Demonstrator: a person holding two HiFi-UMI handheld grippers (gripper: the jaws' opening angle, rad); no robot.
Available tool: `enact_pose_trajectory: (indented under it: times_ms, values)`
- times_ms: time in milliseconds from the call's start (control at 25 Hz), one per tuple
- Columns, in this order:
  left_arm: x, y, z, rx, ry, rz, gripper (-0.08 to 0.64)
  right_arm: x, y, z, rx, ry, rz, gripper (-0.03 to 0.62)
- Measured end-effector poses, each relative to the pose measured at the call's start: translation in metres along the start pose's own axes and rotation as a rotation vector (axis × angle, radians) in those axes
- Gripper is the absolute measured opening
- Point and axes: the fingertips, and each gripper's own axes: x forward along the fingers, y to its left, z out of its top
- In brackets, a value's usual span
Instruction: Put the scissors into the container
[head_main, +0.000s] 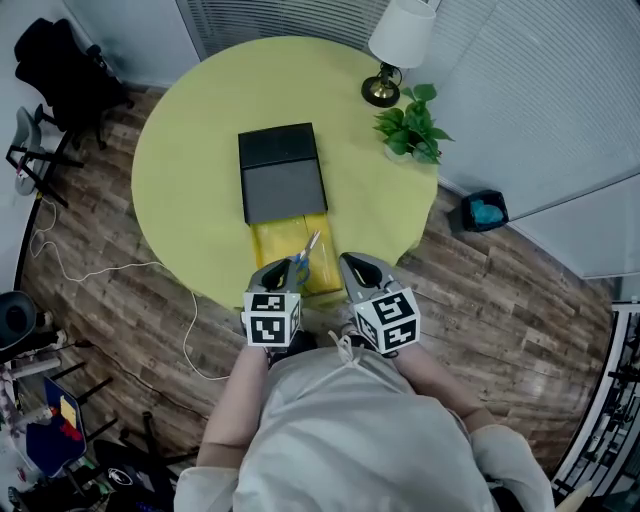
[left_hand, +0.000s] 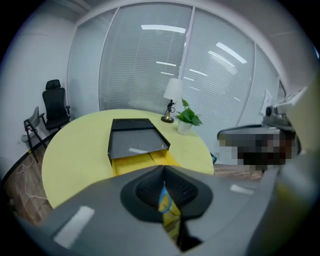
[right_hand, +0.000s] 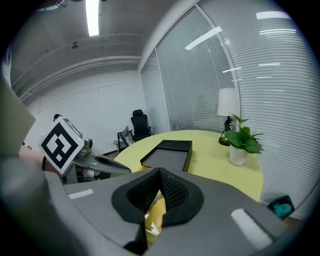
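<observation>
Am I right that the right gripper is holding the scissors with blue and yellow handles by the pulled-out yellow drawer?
Not quite: the left gripper holds the scissors with blue and yellow handles, jaws shut on them, as the left gripper view shows. They are indeed by the pulled-out yellow drawer.

We see a smooth, matt yellow table top (head_main: 190, 150) above a floor (head_main: 500, 290) of brown wood planks with a slight sheen. The container (head_main: 281, 175) looks like dark matt plastic. The scissors (head_main: 308, 247) have a bright metal blade and a blue plastic handle. The lamp (head_main: 401, 35) has a shiny brass-coloured base and a matt white shade. The left gripper (left_hand: 164, 170) and right gripper (right_hand: 159, 172) look like matt grey plastic with rough black pads (left_hand: 186, 189).
</observation>
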Motion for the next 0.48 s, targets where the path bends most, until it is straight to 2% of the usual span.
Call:
enact_pose_trajectory:
  times_ms: [120, 360, 480]
  values:
    - [-0.020, -0.005, 0.029, 0.016, -0.120, 0.006, 0.006, -0.007, 0.001, 0.010, -0.022, -0.028, -0.009, 0.000]
    - [-0.077, -0.015, 0.096, 0.023, -0.451, -0.042, 0.006, -0.018, 0.002, 0.033, -0.046, -0.119, -0.040, 0.000]
    - [-0.109, -0.016, 0.116, 0.121, -0.593, 0.040, 0.006, -0.023, 0.004, 0.042, -0.057, -0.160, -0.055, 0.000]
